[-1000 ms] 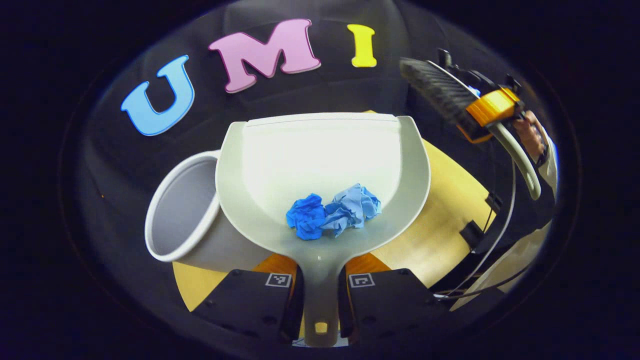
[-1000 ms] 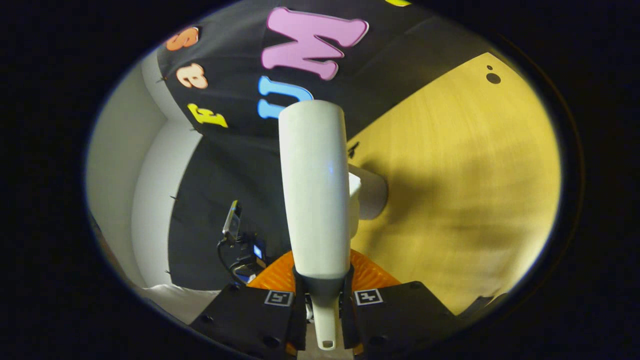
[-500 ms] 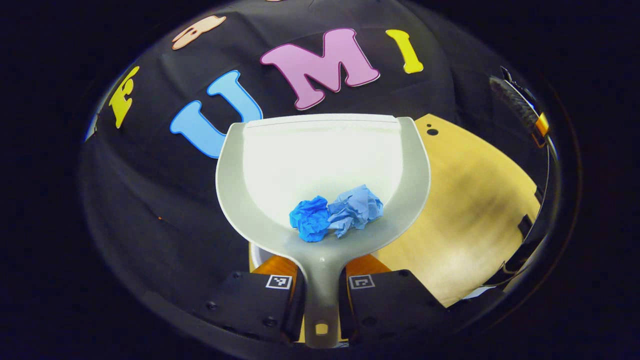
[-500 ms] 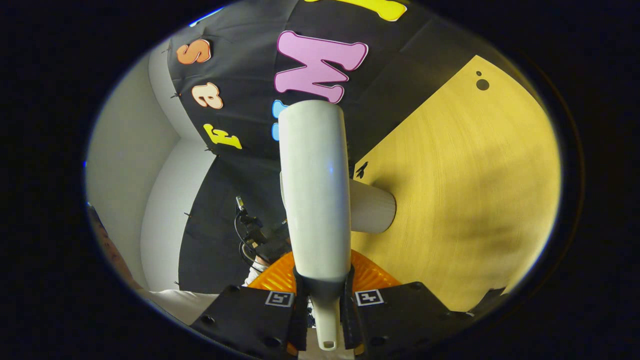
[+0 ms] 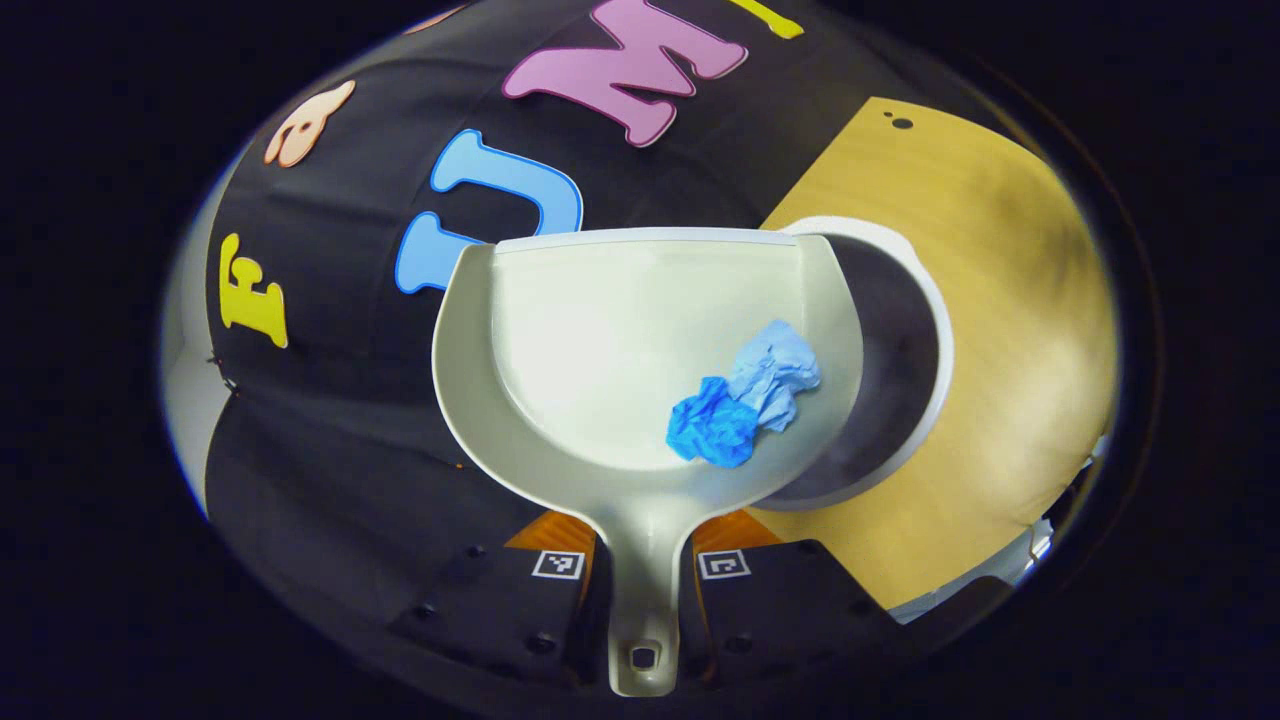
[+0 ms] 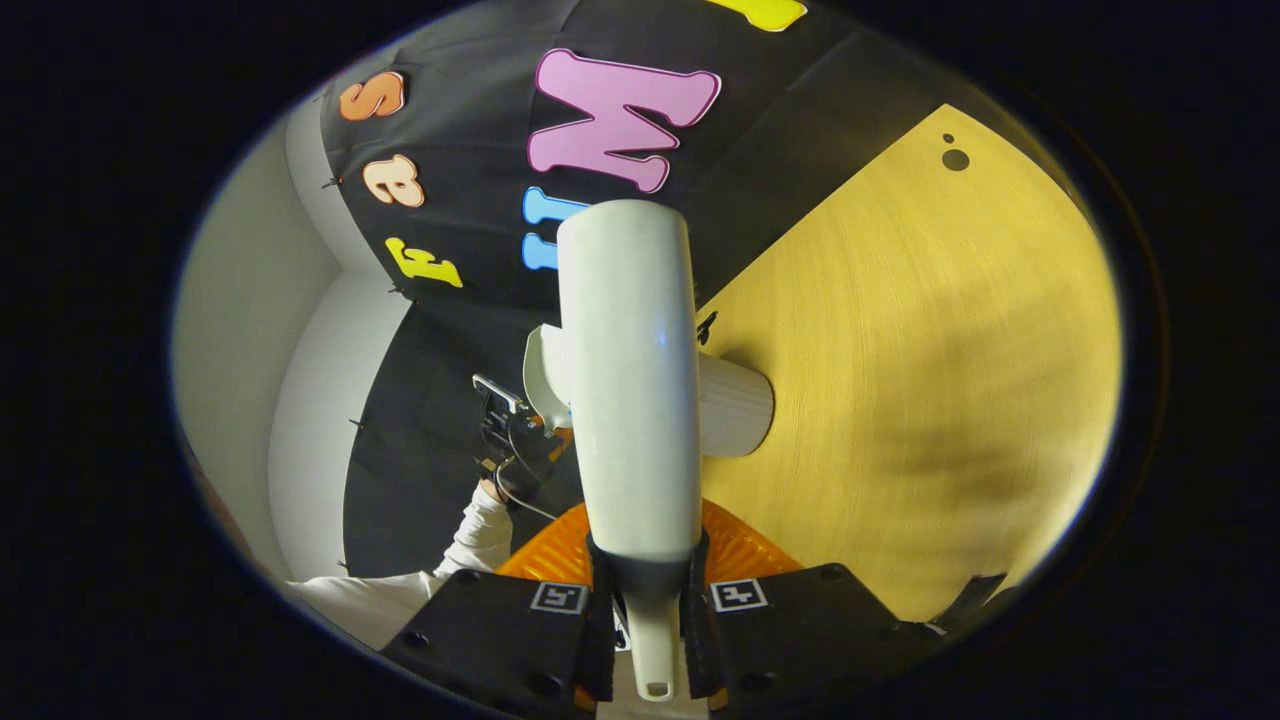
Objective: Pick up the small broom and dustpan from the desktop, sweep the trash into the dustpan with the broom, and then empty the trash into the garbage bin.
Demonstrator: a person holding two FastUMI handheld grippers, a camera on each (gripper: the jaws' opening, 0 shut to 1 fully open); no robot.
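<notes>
Since half a second ago the dustpan (image 5: 640, 360) has swung over the garbage bin (image 5: 925, 330), whose open mouth now shows behind the pan's 3 o'clock edge, where before only a sliver of rim peeked out at 6 o'clock under the pan. The two blue paper wads (image 5: 745, 400) have slid from the pan's middle toward its 4 o'clock wall, so the pan is tilting that way; I judge the emptying step has just begun, with the trash still in the pan and not yet over its lip. The left gripper (image 5: 640, 610) is clamped on the dustpan's handle, both fingers pressing it. The right gripper (image 6: 645, 625) is likewise closed on the broom (image 6: 630, 370) by its handle, held up and idle. The left gripper view gives the pan's contents and the bin's opening. The right gripper view adds the bin's outer wall (image 6: 735, 405) standing on the wooden desktop (image 6: 920, 380) at 3 o'clock of the broom, and at 9 o'clock the pan's edge (image 6: 545, 370) with the person's sleeve (image 6: 470, 535) beneath it.
</notes>
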